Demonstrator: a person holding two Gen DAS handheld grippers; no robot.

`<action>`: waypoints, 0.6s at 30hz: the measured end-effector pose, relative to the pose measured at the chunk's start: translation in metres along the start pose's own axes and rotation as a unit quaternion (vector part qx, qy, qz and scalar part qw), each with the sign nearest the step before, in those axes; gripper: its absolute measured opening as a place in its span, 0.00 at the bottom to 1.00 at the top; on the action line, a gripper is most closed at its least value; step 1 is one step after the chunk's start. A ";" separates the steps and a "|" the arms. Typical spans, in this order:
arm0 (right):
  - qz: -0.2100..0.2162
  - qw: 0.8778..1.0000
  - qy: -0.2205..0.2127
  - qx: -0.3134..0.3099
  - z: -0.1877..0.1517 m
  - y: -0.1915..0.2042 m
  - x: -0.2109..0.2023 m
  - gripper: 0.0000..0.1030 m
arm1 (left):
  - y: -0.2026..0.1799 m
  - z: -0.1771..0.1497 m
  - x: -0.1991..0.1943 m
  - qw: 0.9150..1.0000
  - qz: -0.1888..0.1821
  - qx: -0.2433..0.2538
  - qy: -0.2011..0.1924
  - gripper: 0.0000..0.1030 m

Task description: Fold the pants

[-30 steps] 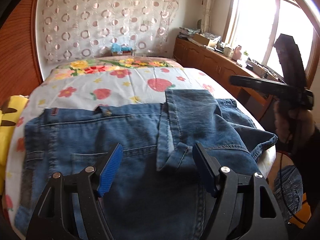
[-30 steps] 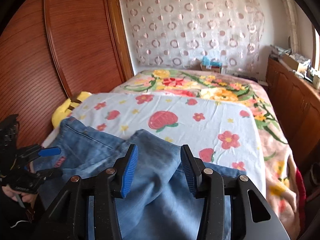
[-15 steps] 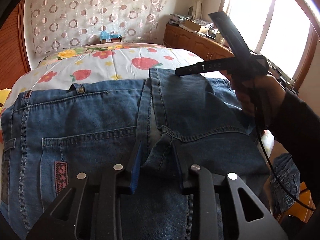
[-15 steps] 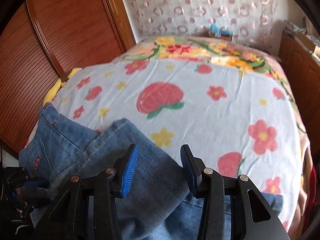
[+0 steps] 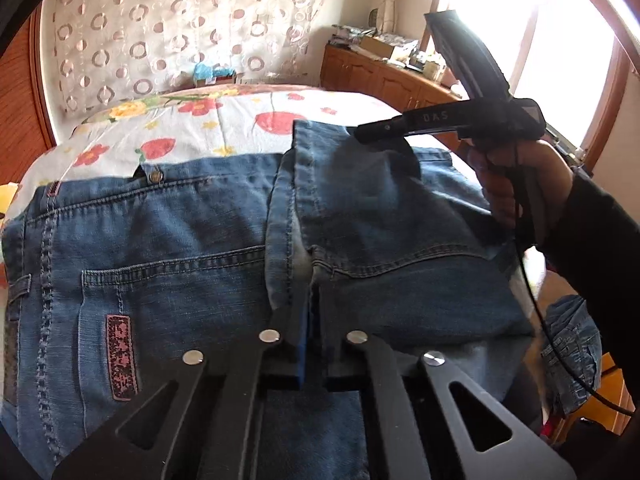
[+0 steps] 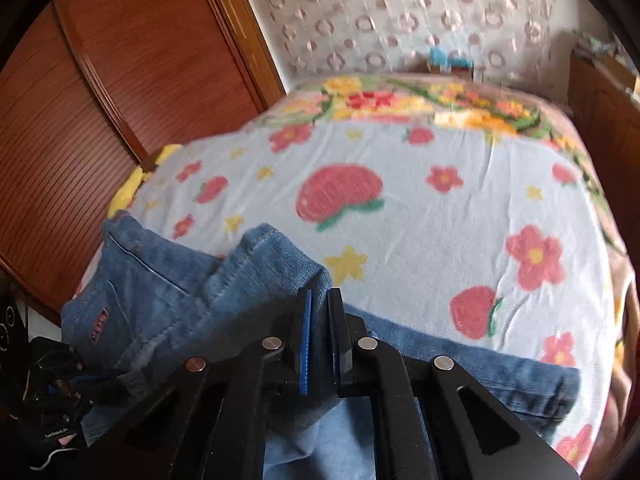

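Blue jeans (image 5: 168,248) spread flat on the bed (image 5: 224,128), waistband to the left, one leg folded back over the seat. Left gripper (image 5: 310,312) low on the denim, fingers (image 5: 288,320) pressed together on a pinch of the folded leg's hem. Right gripper (image 6: 320,320) at the far leg end, fingers (image 6: 305,344) squeezed on a bunched fold of cloth (a bit blurry there). Flowered blanket (image 6: 420,208) under everything. Brown wardrobe (image 6: 100,80) beside the bed.
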State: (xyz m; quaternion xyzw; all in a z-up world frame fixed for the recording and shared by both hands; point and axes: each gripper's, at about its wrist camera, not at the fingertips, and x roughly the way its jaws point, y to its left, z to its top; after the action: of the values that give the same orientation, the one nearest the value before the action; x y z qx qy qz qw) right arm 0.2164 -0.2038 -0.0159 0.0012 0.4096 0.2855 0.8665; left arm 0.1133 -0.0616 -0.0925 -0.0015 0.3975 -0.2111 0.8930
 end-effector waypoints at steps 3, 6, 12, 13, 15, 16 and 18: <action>0.002 0.999 -0.032 0.007 -0.003 0.010 -0.025 0.05 | 0.001 0.004 -0.014 1.000 0.000 0.002 -0.014 0.03; 0.006 0.998 -0.064 -0.015 -0.003 0.029 -0.051 0.05 | 0.000 0.010 -0.038 0.999 0.002 0.007 -0.041 0.02; 0.034 0.990 -0.118 -0.065 -0.001 0.070 -0.092 0.05 | 0.011 0.016 -0.099 0.994 0.019 0.002 -0.106 0.02; 0.038 0.989 -0.125 -0.075 0.000 0.080 -0.095 0.04 | 0.016 0.015 -0.114 0.992 0.029 -0.003 -0.122 0.02; 0.048 0.986 -0.131 -0.087 0.002 0.097 -0.096 0.04 | 0.026 0.011 -0.135 0.989 0.047 -0.010 -0.142 0.02; 0.051 0.985 -0.135 -0.097 0.003 0.107 -0.096 0.04 | 0.031 0.010 -0.144 0.987 0.056 -0.014 -0.149 0.02; 0.056 0.982 -0.140 -0.110 0.005 0.121 -0.095 0.04 | 0.039 0.007 -0.158 0.985 0.070 -0.019 -0.157 0.02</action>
State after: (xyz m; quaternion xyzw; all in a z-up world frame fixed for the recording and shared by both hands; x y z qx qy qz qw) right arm 0.1129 -0.1488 0.0828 -0.0309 0.2497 0.3740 0.8926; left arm 0.0392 0.0326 0.0174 -0.0238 0.2557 -0.1380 0.9566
